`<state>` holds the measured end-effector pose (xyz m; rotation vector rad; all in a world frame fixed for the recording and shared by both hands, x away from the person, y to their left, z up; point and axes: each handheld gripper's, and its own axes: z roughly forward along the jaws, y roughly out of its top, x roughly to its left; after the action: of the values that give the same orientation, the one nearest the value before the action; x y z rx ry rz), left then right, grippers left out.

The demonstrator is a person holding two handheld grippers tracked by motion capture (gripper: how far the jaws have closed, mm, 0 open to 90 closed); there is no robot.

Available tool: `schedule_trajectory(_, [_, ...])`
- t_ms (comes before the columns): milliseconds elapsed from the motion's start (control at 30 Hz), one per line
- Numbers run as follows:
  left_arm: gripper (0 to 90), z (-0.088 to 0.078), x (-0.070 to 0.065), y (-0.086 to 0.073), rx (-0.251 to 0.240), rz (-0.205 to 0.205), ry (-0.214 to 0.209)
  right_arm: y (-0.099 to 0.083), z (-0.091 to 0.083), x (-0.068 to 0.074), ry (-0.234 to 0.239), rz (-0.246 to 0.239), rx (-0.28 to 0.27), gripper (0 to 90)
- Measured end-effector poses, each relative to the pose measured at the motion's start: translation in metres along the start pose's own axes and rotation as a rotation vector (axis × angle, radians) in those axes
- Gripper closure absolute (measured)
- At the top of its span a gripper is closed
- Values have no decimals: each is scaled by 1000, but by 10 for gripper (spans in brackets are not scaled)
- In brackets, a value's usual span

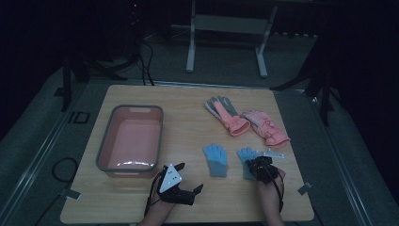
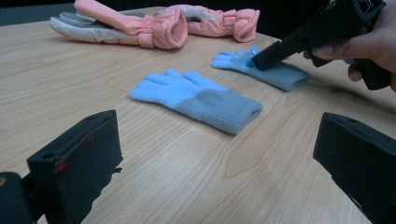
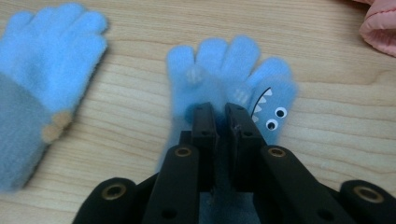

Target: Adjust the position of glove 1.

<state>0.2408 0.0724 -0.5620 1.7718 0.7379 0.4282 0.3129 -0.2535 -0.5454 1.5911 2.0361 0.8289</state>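
Two small blue knit gloves lie flat on the wooden table. The left glove (image 1: 215, 160) (image 2: 196, 98) (image 3: 42, 70) is untouched. On the right glove (image 1: 244, 154) (image 2: 285, 75) (image 3: 224, 70), which has a toothy face with googly eyes on its thumb side, rests the tip of my right gripper (image 1: 256, 165) (image 2: 261, 60) (image 3: 220, 109). Its jaws point down at the palm with only a slim gap between them, and no fabric is visibly pinched. My left gripper (image 1: 189, 176) (image 2: 217, 154) hovers low near the front edge, jaws wide open and empty, aimed toward the gloves.
A pink tub (image 1: 106, 141) with a grey rim stands at the left of the table. Two larger pink and grey winter gloves (image 1: 228, 115) (image 1: 266, 127) (image 2: 140, 25) lie behind the blue ones. Dark floor and a table frame lie beyond.
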Motion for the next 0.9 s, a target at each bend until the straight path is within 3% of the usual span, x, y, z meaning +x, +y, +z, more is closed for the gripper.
schedule_trajectory(100, [11, 0, 0, 0, 0, -1, -1, 0, 1, -2, 10, -10, 1, 787])
schedule_trajectory(233, [11, 0, 0, 0, 0, 3, -1, 1, 1, -3, 28, -24, 5, 681])
schedule_trajectory(333, [11, 0, 0, 0, 0, 2, -1, 5, -3, -7, 30, -64, 4, 615])
schedule_trajectory(433, [11, 0, 0, 0, -1, 1, -1, 12, -8, -13, 69, -101, -19, 591])
schedule_trajectory(467, [11, 0, 0, 0, -1, 2, -1, 22, -15, -23, 101, -127, -22, 567])
schedule_trajectory(567, [11, 0, 0, 0, 0, -1, -1, 30, -21, -36, 195, -171, -23, 566])
schedule_trajectory(667, [11, 0, 1, 0, -1, -4, -5, 32, -22, -44, 269, -288, -21, 583])
schedule_trajectory(767, [11, 0, 1, 0, -1, -9, -4, 27, -18, -46, 287, -363, -5, 602])
schedule_trajectory(833, [11, 0, 1, 0, -1, -10, -4, 24, -15, -46, 288, -382, 9, 607])
schedule_trajectory(900, [11, 0, 1, 0, -1, -8, -4, 19, -10, -46, 289, -372, 22, 628])
